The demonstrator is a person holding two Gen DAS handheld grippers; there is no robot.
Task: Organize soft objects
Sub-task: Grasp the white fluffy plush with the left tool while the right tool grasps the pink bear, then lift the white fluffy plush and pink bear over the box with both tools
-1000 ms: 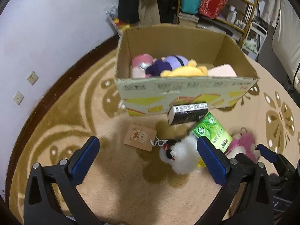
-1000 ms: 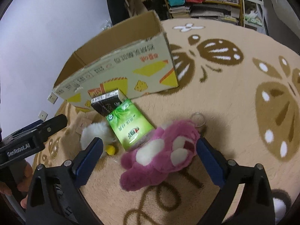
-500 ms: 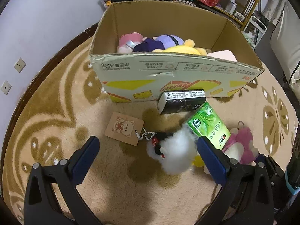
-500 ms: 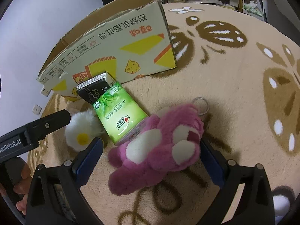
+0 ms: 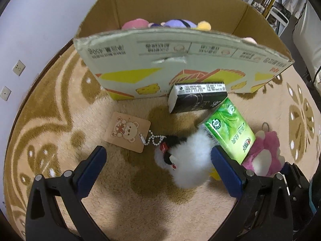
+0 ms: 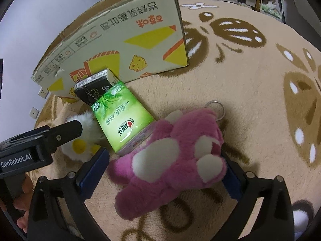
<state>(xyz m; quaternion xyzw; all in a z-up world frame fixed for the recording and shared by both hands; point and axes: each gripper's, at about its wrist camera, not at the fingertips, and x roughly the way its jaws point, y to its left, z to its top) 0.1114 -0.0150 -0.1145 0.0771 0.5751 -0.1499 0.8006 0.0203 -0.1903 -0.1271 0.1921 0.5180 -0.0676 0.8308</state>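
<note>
Pink plush bear (image 6: 172,156) lies on a beige patterned rug (image 6: 250,92), between the wide-open fingers of the right gripper (image 6: 160,168), not yet squeezed. Just beside it, a green tissue pack (image 6: 122,120) leans over a black tissue pack (image 5: 197,97) that rests against a cardboard box (image 5: 180,60). More soft toys (image 5: 166,23) sit inside that box. The left gripper (image 5: 158,162) is also spread open, its right finger touching a white fluffy plush (image 5: 190,160). A bead chain links that plush to a bear-printed tag (image 5: 127,131) lying flat.
</note>
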